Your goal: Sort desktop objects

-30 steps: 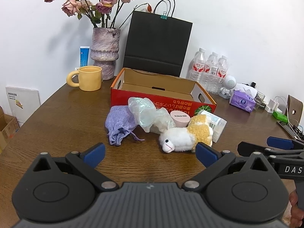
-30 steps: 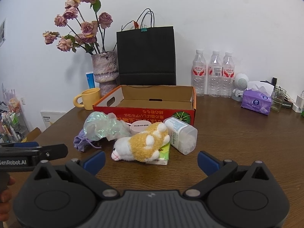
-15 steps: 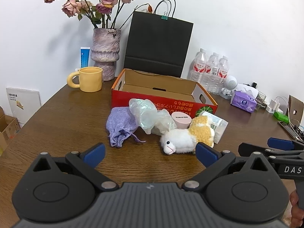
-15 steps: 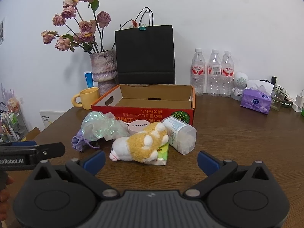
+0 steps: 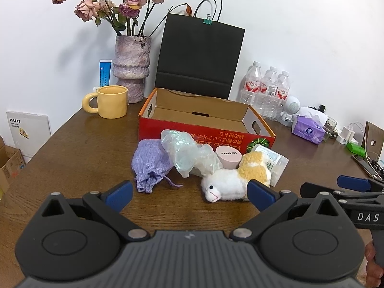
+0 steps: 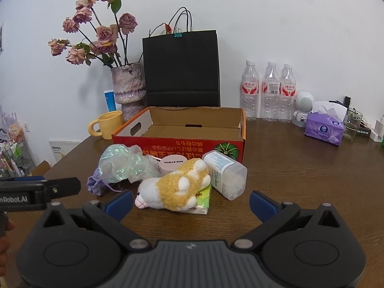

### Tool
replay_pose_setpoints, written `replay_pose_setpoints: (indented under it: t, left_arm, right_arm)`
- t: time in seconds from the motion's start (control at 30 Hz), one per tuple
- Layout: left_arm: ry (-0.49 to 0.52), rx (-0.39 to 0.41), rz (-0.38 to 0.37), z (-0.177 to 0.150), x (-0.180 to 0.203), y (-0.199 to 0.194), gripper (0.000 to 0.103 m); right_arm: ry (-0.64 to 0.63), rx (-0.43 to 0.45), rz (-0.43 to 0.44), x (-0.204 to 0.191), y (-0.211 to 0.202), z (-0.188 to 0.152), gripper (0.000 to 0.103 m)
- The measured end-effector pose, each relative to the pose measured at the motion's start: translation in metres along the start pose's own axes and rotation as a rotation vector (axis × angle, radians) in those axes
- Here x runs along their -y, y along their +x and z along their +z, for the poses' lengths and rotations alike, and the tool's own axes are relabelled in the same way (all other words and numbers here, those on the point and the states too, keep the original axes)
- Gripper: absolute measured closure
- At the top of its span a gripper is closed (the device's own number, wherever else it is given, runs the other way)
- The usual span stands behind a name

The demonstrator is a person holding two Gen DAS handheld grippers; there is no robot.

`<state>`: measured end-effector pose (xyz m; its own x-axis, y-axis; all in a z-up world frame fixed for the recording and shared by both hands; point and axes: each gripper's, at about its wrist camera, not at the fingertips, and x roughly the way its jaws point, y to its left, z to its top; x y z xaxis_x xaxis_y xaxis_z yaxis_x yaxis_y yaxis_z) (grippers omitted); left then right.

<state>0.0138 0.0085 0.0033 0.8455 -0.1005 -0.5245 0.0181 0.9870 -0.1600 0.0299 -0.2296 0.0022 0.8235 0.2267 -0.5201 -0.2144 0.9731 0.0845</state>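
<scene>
Progress: nothing is sorted yet. Your cardboard box (image 5: 204,116) stands empty at the back of the desk (image 5: 79,158).
Left to do: the whole pile just in front of the box: purple pouch (image 5: 150,165), crinkled plastic bag (image 5: 186,154), pink jar (image 5: 228,156), plush sheep (image 5: 236,182), white bottle (image 6: 225,174), and a green packet (image 6: 204,195) under the sheep.
Left gripper (image 5: 189,193): jaws spread wide, holding nothing, short of the pouch and sheep.
Right gripper (image 6: 190,202): also wide open and empty, facing the sheep and bottle.
Change: compared with a second ago, both views sit slightly closer to the pile; no object has moved.
</scene>
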Motion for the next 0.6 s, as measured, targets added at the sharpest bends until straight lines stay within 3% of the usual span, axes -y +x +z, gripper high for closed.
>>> replay_pose_setpoints:
  t: [0.6]
  left_arm:
    - [0.013, -0.012, 0.014, 0.012, -0.001, 0.012, 0.000]
  right_arm:
    - [-0.027, -0.022, 0.011, 0.004, 0.008, 0.002, 0.000]
